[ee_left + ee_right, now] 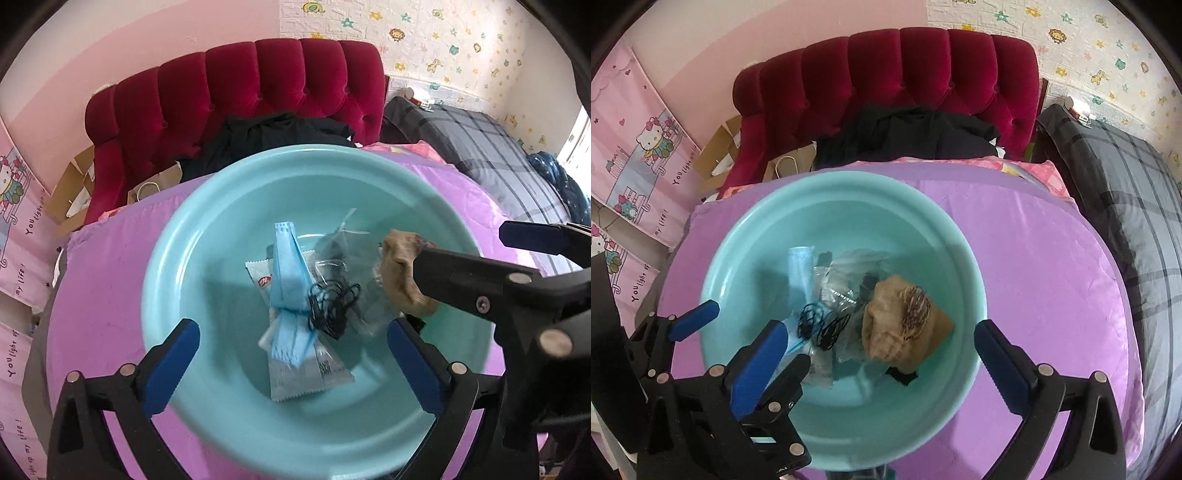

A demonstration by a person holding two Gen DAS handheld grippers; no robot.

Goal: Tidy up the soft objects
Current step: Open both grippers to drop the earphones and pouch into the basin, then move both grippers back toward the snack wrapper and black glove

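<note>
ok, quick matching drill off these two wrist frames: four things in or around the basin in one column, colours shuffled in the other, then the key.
Things:
1. basin
2. folded face mask
3. hair ties
4. bunched sock

Colours:
A. tan
B. black
C. teal
D. light blue

Pairs: 1-C, 2-D, 3-B, 4-A.

All three items lie inside the basin, which sits on the purple bedspread. The left tool and right tool both hang open above it, holding nothing.
</note>
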